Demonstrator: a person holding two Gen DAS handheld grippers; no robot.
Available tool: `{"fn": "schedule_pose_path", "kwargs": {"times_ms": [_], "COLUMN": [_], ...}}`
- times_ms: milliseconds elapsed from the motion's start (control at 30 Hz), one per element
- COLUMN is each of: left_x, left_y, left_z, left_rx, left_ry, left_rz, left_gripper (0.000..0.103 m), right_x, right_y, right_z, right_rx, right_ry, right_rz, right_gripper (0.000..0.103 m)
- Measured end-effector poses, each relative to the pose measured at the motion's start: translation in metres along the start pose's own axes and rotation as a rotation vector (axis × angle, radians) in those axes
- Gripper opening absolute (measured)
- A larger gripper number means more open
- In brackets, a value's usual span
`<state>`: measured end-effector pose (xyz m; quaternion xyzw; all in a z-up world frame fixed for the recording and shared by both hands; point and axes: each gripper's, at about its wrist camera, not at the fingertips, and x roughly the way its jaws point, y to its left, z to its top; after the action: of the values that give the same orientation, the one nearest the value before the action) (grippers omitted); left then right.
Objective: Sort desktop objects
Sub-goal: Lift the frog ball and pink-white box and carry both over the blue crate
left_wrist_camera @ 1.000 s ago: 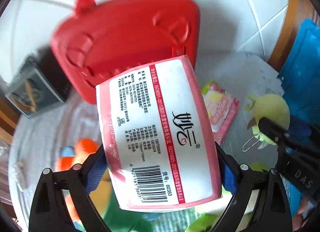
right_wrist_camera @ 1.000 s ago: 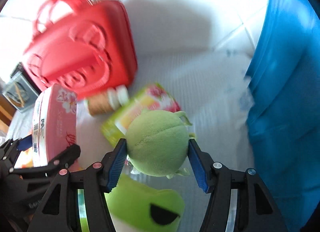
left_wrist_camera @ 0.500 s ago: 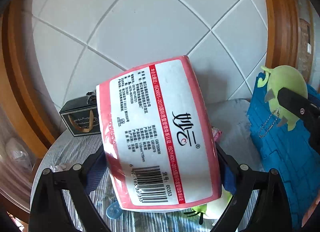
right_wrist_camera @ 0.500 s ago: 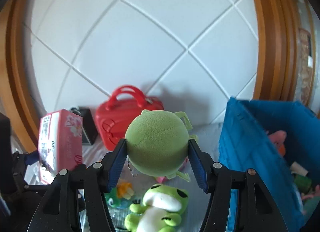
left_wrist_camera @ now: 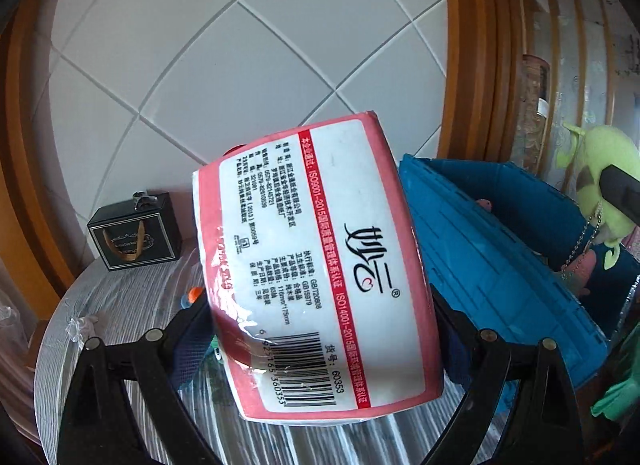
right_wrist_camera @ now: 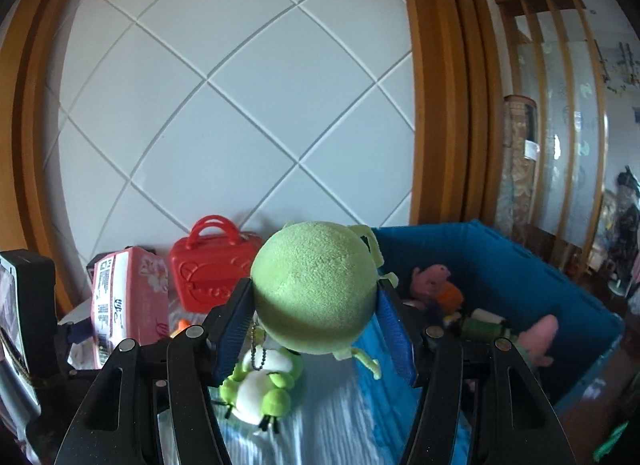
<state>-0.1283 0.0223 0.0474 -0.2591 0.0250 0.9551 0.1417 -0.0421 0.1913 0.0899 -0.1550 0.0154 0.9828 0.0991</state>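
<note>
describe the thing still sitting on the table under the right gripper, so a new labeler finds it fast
Start at the blue crate, then look just left of its near wall on the striped tablecloth. The frog plush lies there: lime green with a white belly, unlike the plain green ball plush clamped above it.

White diagonal-tiled wall (right_wrist_camera: pixel 240 113) framed by wooden trim (right_wrist_camera: pixel 440 85), slatted glass partition (right_wrist_camera: pixel 560 125) at right.

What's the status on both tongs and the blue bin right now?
Left tongs clamped on pink tissue pack. Right tongs clamped on green plush ball, near blue bin. Bin open, toys inside, nothing blocking.
</note>
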Motion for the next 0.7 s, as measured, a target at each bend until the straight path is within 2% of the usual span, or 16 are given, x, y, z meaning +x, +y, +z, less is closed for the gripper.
{"fn": "schedule_pose_path", "kwargs": {"times_ms": [233,367,567,700], "left_x": [-0.045,-0.049,-0.023,0.01], "left_y": [-0.091,-0.158,-0.274,-0.334], "left_z": [0.006,0.008,0.01,0.005], "left_rx": [0.046,0.05,0.033,0.054], "left_ry": [-0.067,-0.091,-0.074,0.011], "left_rz": [-0.049,-0.069,-0.048,-0.025], "left_gripper": [0.096,0.096,0.096,0.096], "right_x": [-0.065,-0.082,-0.058,-0.019], "right_y": [-0.088,-0.158,-0.274,-0.337], "right_z": [-0.009,-0.016,-0.02,-0.021], "right_rx": [0.041,0.051,0.029,-0.012], "right_ry": [-0.053,-0.072,-0.077,-0.049], "right_rz": [-0.111,-0.139,-0.108,-0.091], "right_gripper": [0.061,0.061,0.061,0.061]}}
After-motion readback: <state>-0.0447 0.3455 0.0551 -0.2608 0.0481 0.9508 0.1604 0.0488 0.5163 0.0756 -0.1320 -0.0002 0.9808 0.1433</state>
